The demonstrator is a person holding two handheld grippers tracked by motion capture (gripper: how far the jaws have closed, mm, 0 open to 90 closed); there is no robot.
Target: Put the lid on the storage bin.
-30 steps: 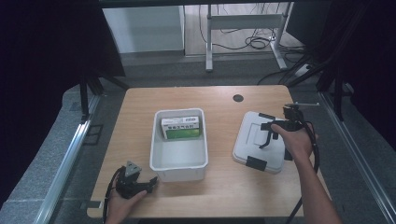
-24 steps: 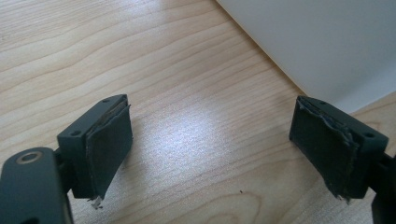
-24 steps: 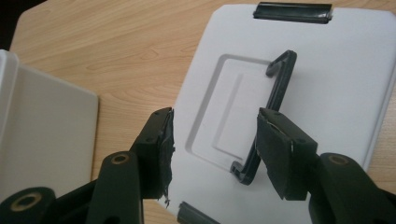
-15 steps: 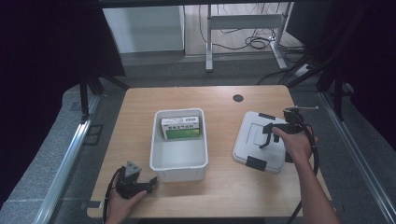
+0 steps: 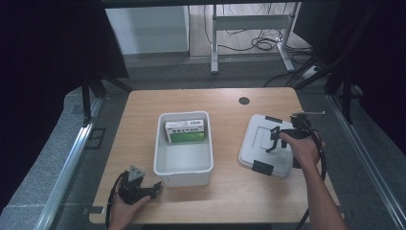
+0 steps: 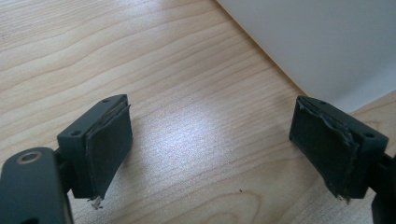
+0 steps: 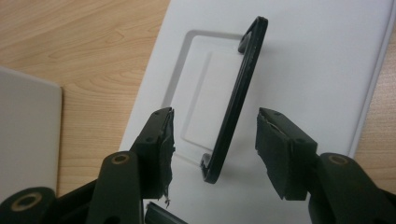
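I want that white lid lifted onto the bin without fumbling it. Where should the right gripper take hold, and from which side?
Grip the lid by its black handle, coming down from above. The handle stands raised off the lid's recessed panel, a thin bar already between the right gripper's open jaws, one pad on each side. Close across its thin width, probably near mid-length for balance.

Dim surroundings, soft overhead light, glare on table [image 6: 196, 135]
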